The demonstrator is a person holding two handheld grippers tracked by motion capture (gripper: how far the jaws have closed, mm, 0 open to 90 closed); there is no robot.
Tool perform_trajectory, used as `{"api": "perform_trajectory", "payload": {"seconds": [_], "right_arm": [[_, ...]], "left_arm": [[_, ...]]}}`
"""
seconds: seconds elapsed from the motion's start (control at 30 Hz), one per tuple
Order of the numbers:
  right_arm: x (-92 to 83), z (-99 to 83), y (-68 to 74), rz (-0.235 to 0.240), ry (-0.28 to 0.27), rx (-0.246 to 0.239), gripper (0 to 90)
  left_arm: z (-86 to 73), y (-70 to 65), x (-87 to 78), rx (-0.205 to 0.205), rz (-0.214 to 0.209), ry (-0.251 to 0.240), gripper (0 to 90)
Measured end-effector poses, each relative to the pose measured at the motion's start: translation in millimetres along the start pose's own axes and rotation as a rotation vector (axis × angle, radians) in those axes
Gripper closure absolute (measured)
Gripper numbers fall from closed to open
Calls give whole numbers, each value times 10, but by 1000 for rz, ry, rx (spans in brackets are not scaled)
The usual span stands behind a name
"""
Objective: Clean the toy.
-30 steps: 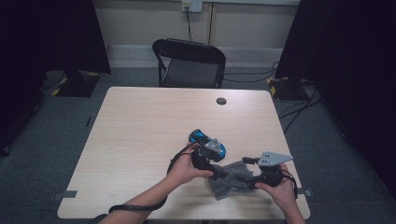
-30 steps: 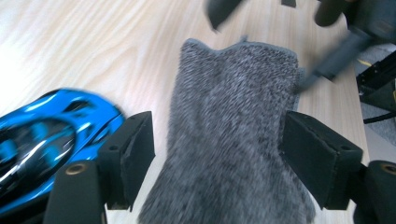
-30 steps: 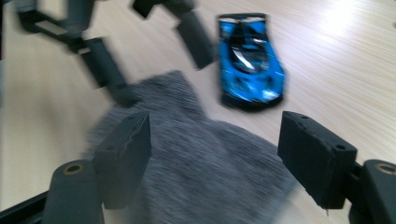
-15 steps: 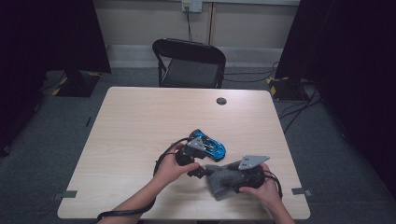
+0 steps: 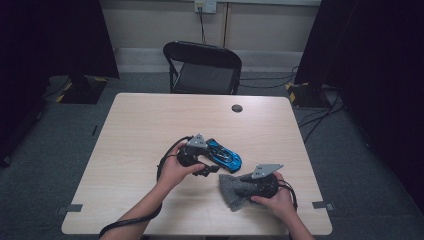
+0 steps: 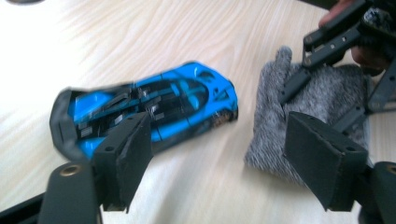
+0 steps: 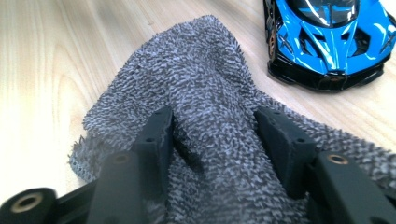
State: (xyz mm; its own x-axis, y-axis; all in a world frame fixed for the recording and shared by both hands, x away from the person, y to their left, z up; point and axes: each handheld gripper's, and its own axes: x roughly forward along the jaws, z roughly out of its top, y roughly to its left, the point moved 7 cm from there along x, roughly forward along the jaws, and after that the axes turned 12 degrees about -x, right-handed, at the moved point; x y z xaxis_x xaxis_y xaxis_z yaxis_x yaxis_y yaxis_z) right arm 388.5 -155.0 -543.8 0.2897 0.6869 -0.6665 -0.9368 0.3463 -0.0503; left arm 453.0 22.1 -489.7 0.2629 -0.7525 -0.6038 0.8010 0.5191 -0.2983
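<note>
**Operator:** Pale wood-grain table (image 5: 150, 130), dark room, a folding chair (image 5: 202, 67) behind its far edge. Where does the work sit?

**Supervisor:** Take the grey cloth (image 5: 234, 190) as reference. It lies bunched on the table near the front edge. The blue toy car (image 5: 224, 154) rests on the tabletop just beside the cloth, on its far-left side, not touching it. A small dark disc (image 5: 237, 108) lies well apart, toward the far edge.

**Operator:** State of the right gripper (image 7: 212, 123)?

**Supervisor:** Its jaws straddle a raised fold of the cloth and have just been closing, with the fold between them. In the right gripper view the pads appear to press into the pile on both sides, so treat it as a grip on the cloth.

**Operator:** And the left gripper (image 6: 217, 149)?

**Supervisor:** Jaws stand wide apart with nothing between them. It hovers between the car and the cloth, its left pad low by the car's tail.

**Operator:** How should the present step be done well?

**Supervisor:** Probably the cloth is being gathered to wipe the car. Pinch a thick fold, not a single edge, so that it does not slip out. Close fully before lifting. Steady the car by its sides with the free gripper; it could roll.

**Operator:** Any containers?

**Supervisor:** None on the table; nothing is held inside anything.
</note>
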Motion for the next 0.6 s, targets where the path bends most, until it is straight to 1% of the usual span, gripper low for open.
{"api": "perform_trajectory", "payload": {"seconds": [0.03,0.13,0.27,0.33,0.43,0.47,0.53,0.57,0.6], "right_arm": [[0,2,2,-5,3,0,497],[-5,4,9,-12,10,5,559],[-9,12,20,-11,20,13,615],[-10,12,20,-9,20,16,630],[-11,9,17,-10,17,24,634],[-11,8,17,-9,14,25,634],[-11,7,17,-9,12,26,635],[-12,8,17,-10,15,26,636],[-12,9,17,-11,19,26,637]], "left_arm": [[32,13,44,-8,-7,0,223],[115,86,173,1,8,-2,208],[187,188,334,-16,15,-19,211],[198,234,402,-22,21,-20,232],[212,301,476,0,44,-15,231],[216,319,492,1,45,-17,230],[211,347,518,13,44,-3,224],[205,362,529,14,51,1,216],[194,369,541,8,49,6,215]]}}
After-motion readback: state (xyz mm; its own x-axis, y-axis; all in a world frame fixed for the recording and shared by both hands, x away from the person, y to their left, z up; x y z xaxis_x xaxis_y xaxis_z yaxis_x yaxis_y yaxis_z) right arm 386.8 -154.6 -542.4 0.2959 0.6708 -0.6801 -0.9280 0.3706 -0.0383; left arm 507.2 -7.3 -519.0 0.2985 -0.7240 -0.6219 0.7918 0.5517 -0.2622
